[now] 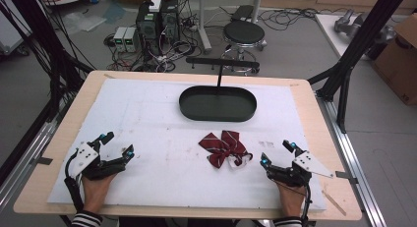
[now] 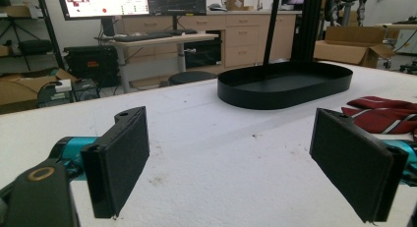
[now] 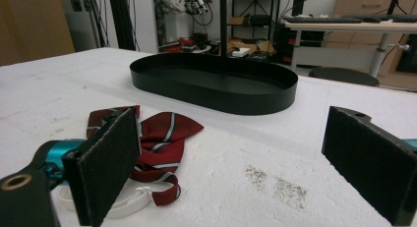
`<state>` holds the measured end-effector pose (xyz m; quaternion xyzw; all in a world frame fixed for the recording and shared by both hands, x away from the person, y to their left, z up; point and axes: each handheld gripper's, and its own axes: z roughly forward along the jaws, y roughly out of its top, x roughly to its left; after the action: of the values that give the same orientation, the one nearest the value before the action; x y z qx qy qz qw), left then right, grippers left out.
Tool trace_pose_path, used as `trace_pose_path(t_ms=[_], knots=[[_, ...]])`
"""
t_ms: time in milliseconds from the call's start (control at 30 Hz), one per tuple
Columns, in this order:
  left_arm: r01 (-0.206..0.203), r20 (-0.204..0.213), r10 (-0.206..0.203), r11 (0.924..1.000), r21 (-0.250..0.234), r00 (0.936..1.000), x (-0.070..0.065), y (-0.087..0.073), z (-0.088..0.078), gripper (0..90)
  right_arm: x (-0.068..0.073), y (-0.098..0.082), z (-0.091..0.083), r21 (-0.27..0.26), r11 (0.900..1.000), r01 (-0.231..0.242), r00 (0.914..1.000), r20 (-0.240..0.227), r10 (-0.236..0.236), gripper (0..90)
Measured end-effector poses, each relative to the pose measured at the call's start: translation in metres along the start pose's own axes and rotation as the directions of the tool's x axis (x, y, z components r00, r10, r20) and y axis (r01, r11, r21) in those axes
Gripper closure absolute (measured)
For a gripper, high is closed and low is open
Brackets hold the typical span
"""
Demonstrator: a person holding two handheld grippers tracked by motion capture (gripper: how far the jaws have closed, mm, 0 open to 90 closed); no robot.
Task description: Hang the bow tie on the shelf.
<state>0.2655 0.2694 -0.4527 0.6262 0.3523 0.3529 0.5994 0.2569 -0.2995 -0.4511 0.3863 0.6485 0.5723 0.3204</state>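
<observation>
Bow tie: a dark red bow tie (image 1: pixel 225 148) with thin white stripes lies flat on the white mat (image 1: pixel 147 133), near the middle and toward the person's right; a white strap (image 3: pixel 128 200) curls out from under it.
Tray: a black oval tray (image 1: pixel 218 103) sits on the mat beyond the bow tie, well apart from it, with a thin black post rising from it.
Left gripper: the left gripper (image 1: pixel 116 144) rests low on the mat at the near left, jaws spread wide with nothing between them, well apart from the bow tie.
Right gripper: the right gripper (image 1: pixel 278 152) rests on the mat at the near right, just beside the bow tie; its jaws stand wide apart and hold nothing.
Right gripper view: the bow tie (image 3: pixel 157 138) lies partly behind the left pad, not between the pads.
Table: a pale wooden table (image 1: pixel 314 138) carries the mat.
</observation>
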Motion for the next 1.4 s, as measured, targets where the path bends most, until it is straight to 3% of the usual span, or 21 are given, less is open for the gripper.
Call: trace_pose_path(t_ms=[567,767,1033,1200,1400], knots=[[0.021,-0.011,-0.022,0.9996,-0.016,0.9997,0.001,-0.001,-0.001,16.3,-0.001,0.000,-0.001,-0.018,1.000,-0.007,0.9999,-0.008,0.007,6.5],[0.022,-0.009,-0.022,0.9995,-0.023,0.9997,0.002,-0.001,-0.002,16.3,-0.003,0.001,0.001,0.005,0.999,-0.033,0.9994,-0.006,0.033,6.5],[0.031,-0.013,-0.032,0.9994,-0.016,0.9994,0.003,-0.001,-0.002,16.3,-0.001,0.006,0.003,0.032,0.999,-0.005,0.9996,-0.028,0.006,6.5],[0.033,-0.013,-0.033,0.9993,-0.016,0.9994,0.003,-0.001,-0.002,16.3,0.009,0.026,0.004,0.088,0.995,0.049,0.9929,-0.112,-0.039,6.5],[0.043,-0.017,-0.043,0.9991,-0.006,0.9989,0.003,0.000,0.000,16.3,0.023,0.050,0.011,0.140,0.981,0.136,0.9696,-0.222,-0.103,6.6]])
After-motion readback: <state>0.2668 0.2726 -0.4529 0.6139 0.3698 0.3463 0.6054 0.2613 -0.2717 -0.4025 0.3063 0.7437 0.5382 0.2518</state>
